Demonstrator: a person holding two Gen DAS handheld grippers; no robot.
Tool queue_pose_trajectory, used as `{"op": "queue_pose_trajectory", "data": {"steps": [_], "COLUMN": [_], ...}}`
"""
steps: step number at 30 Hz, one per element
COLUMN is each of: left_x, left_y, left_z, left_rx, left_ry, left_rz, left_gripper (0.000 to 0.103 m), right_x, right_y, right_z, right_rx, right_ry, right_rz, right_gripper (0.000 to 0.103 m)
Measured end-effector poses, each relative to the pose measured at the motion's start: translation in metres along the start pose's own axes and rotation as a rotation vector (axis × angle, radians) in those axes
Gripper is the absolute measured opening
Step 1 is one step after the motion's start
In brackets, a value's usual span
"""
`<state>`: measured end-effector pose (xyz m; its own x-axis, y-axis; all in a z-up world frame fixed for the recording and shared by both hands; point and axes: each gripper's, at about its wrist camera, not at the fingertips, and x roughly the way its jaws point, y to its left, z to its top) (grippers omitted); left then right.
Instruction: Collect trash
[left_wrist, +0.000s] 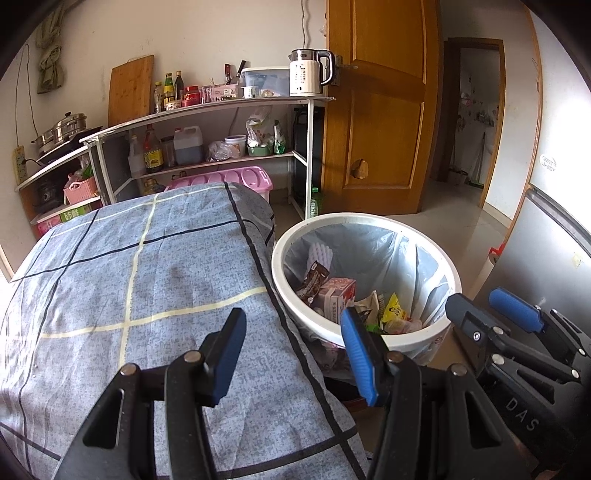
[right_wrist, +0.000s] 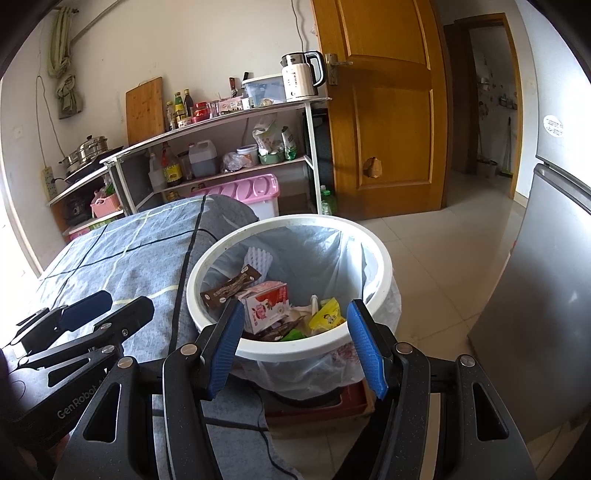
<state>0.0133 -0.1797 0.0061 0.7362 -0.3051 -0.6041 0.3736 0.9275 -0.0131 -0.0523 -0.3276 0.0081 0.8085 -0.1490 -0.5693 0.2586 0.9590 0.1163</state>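
A white trash bin with a clear liner stands beside the table; it also shows in the right wrist view. In it lie a pink carton, a brown wrapper, a yellow packet and a white foam piece. My left gripper is open and empty over the table's right edge by the bin. My right gripper is open and empty, above the bin's near rim. Each gripper shows in the other's view: the right one, the left one.
The table wears a blue checked cloth. A shelf unit with bottles, a kettle and a pink box stands at the back. A wooden door is behind the bin. A grey fridge is on the right.
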Motion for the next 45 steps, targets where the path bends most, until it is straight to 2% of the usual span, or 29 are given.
{"op": "queue_pose_trajectory", "data": {"steps": [45], "left_x": [-0.0004], "left_y": [-0.007], "left_z": [-0.0004], "left_rx": [0.008], "left_ry": [0.006], "left_rz": [-0.026], "left_gripper": [0.056], "right_x": [-0.0038], "right_y": [-0.0004], "right_z": [-0.0022], "right_rx": [0.01], "right_ry": [-0.011], "right_rz": [0.0], "right_gripper": [0.059]}}
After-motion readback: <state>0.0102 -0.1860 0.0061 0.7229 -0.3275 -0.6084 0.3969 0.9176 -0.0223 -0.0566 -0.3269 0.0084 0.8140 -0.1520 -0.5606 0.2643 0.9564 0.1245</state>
